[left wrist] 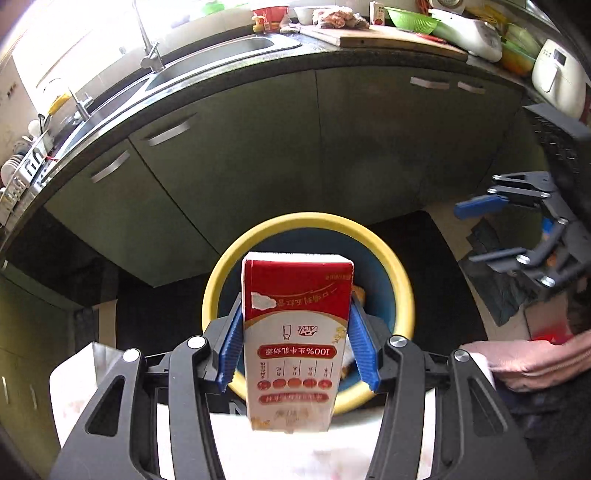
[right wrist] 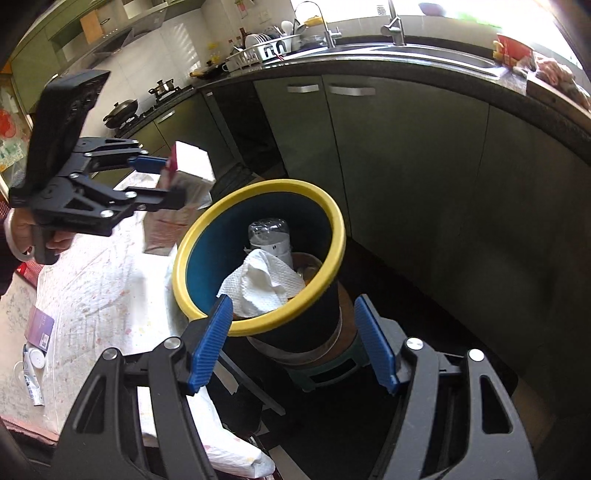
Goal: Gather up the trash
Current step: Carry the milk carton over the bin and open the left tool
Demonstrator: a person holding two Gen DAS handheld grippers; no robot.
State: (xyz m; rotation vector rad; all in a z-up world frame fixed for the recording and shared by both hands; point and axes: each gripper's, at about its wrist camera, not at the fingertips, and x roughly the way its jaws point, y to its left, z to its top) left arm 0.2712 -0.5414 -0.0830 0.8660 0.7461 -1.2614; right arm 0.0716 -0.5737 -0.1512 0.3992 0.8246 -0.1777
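My left gripper [left wrist: 297, 334] is shut on a red and white milk carton [left wrist: 295, 339] and holds it upside down over the yellow-rimmed blue trash bin [left wrist: 310, 221]. The right wrist view shows that gripper [right wrist: 162, 181] with the carton [right wrist: 188, 166] to the left of the bin [right wrist: 266, 188]. The bin holds a crumpled paper towel [right wrist: 266, 284] and a clear plastic bottle [right wrist: 267, 236]. My right gripper [right wrist: 293, 338] is open and empty, its blue fingers either side of the bin's near rim. It shows at the right in the left wrist view [left wrist: 491, 229].
The bin stands on a stool [right wrist: 325, 369] beside a table with a stained white cloth [right wrist: 92, 288]. Small items [right wrist: 37, 354] lie on the cloth. Green cabinets [left wrist: 258, 147] and a dark counter with a sink [left wrist: 207, 55] run behind. A second carton [left wrist: 377, 13] stands on the counter.
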